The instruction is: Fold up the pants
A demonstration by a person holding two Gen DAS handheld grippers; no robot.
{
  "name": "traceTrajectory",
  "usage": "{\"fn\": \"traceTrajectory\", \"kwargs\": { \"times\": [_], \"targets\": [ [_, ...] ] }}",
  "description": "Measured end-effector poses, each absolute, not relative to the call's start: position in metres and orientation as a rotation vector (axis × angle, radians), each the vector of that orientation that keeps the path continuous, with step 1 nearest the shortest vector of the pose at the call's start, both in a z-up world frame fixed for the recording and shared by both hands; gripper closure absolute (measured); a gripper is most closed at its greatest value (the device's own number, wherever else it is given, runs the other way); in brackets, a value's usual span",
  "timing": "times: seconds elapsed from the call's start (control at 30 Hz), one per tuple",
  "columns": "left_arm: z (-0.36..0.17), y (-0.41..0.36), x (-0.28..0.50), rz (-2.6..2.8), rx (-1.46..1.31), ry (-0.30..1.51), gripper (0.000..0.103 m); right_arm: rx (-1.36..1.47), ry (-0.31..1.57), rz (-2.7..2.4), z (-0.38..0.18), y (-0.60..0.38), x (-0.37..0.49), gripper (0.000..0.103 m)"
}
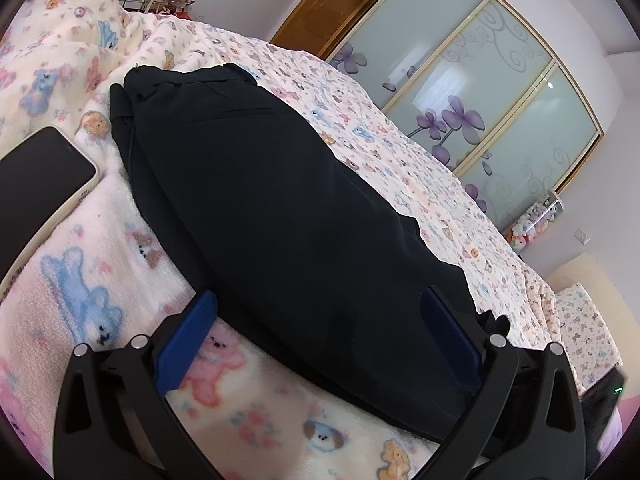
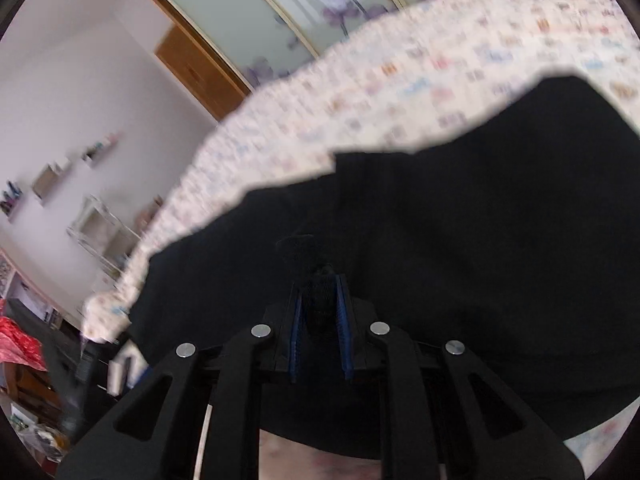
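Note:
Black pants (image 1: pixel 272 208) lie lengthwise on a bed covered by a cream blanket with a bear print (image 1: pixel 100 280), waistband at the far end. My left gripper (image 1: pixel 320 312) is open, its blue fingers (image 1: pixel 188 340) straddling the near end of the pants, just above the cloth. In the right wrist view the pants (image 2: pixel 460 240) fill the frame, and my right gripper (image 2: pixel 320 280) is shut on a pinched fold of the black cloth, lifting it. The view is blurred by motion.
A phone (image 1: pixel 40 176) in a pale case lies on the blanket left of the pants. Sliding wardrobe doors with purple flowers (image 1: pixel 480 100) and a wooden door (image 1: pixel 332 8) stand beyond the bed. Shelves (image 2: pixel 100 232) and clutter line the wall.

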State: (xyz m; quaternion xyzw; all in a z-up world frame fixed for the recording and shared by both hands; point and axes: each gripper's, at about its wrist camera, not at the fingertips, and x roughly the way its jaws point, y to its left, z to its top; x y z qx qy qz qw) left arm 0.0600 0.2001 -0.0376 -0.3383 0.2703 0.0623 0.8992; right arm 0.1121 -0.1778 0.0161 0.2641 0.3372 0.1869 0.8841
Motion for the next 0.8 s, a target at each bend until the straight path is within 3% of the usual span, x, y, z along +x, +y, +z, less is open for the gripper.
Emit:
{"fn": "traceTrajectory", "kwargs": {
  "times": [0.1,0.23,0.3,0.37,0.4,0.43,0.57,0.7,0.8],
  "targets": [
    [-0.037,0.199,0.06,0.133,-0.696,0.56,0.002,0.491,0.663,0.456,0.031,-0.156,0.109,0.087],
    [-0.037,0.197,0.06,0.128,-0.696,0.56,0.002,0.29,0.871,0.439,-0.003,-0.118,0.123,0.086],
    [-0.036,0.197,0.06,0.124,-0.694,0.562,0.002,0.192,0.877,0.436,-0.006,-0.109,0.118,0.083],
    [-0.036,0.198,0.061,0.123,-0.696,0.563,0.002,0.163,0.897,0.463,0.0,-0.108,0.116,0.069],
    [-0.036,0.198,0.06,0.123,-0.695,0.563,0.002,0.158,0.906,0.501,0.004,-0.107,0.114,0.054],
    [-0.036,0.198,0.06,0.123,-0.695,0.563,0.002,0.145,0.907,0.523,0.008,-0.106,0.109,0.047],
    [-0.036,0.198,0.06,0.114,-0.703,0.563,0.002,0.205,0.826,0.588,0.024,-0.107,0.1,0.046],
    [-0.036,0.199,0.058,0.099,-0.718,0.552,0.002,0.322,0.943,0.585,-0.003,-0.099,0.117,0.041],
    [-0.036,0.201,0.057,0.09,-0.722,0.552,0.002,0.388,0.925,0.603,0.001,-0.106,0.113,0.041]
  ]
}}
